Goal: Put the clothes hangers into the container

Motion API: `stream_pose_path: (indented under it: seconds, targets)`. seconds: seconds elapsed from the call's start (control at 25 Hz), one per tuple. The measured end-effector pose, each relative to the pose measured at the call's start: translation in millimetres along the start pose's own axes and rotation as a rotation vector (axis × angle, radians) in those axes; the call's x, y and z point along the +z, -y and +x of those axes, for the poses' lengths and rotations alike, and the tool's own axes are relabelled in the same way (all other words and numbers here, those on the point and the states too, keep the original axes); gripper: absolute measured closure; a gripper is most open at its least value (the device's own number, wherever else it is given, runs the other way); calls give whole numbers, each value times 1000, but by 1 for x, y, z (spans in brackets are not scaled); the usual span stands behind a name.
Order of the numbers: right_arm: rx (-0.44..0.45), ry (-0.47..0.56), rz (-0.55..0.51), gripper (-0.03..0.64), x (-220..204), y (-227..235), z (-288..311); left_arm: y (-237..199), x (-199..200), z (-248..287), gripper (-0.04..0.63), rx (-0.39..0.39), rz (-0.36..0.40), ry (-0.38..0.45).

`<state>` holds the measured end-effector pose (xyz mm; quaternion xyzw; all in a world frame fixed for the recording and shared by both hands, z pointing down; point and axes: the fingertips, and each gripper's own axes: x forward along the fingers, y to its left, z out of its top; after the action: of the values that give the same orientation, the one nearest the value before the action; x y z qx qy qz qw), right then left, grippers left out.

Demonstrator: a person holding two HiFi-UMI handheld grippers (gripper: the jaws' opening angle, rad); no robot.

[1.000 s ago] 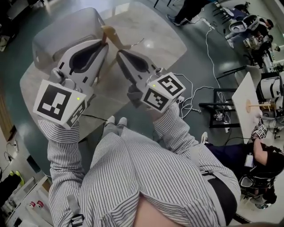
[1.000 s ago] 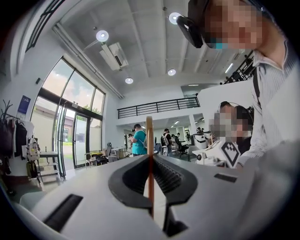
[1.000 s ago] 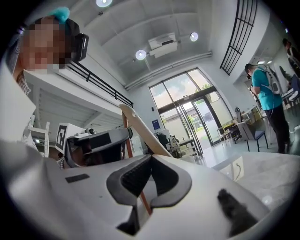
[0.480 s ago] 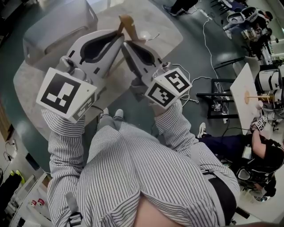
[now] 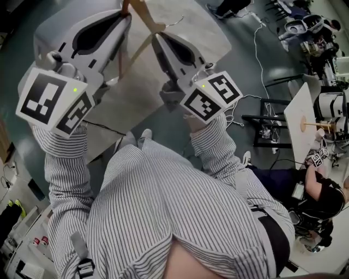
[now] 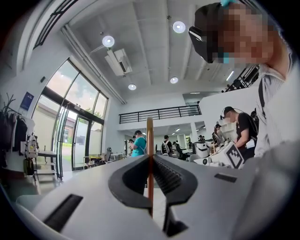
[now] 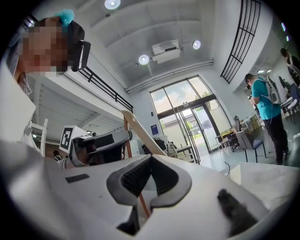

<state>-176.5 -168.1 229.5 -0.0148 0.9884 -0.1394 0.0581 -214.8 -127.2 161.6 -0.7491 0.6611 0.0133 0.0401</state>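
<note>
Far left in the head view is the translucent grey plastic container, mostly hidden behind the left gripper. The left tongs are narrow and pinched on a thin bar of the pale wooden clothes hanger; the left gripper view shows that bar upright between the ribbed pads. The hanger is in the air between the two tools, above the table and just right of the container, not yet inside. The right gripper is also narrow and clamped on the same hanger; in the right gripper view a slanting wooden arm rises up and left beyond the tips.

Step in hand, as I judge it: carry the hanger left and lower it into the container
- move both hands as one, or the wood twists in the pads
- clear the container's near wall before going down
- watch the wire hook on the right side, since it could snag the rim
- let go only once the hanger rests inside

Surface: a round pale stone-look table top, bare where visible. Around it is dark grey-green floor, with white cables trailing right. Further right stand a white side table and a seated person. The gripper views show a high white hall with tall glass doors, ceiling lights and other people standing
</note>
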Motion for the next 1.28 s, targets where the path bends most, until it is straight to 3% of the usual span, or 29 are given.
stream_pose_path:
  seconds: [0.32, 0.56, 0.76, 0.96, 1.28]
  targets:
    - [84, -11, -7, 603, -3, -25, 41, -35, 7, -30, 566, 60, -46, 10]
    - [121, -5, -3, 602, -1, -29, 58, -51, 46, -30, 566, 108, 154, 5]
    - [153, 5, -17, 603, 3, -34, 78, -78, 46, -39, 566, 154, 110, 18]
    - [163, -1, -25, 603, 2, -38, 101, -107, 62, -52, 566, 197, 135, 53]
    - [174, 5, -33, 603, 9, -36, 137, -156, 105, -72, 566, 208, 25, 226]
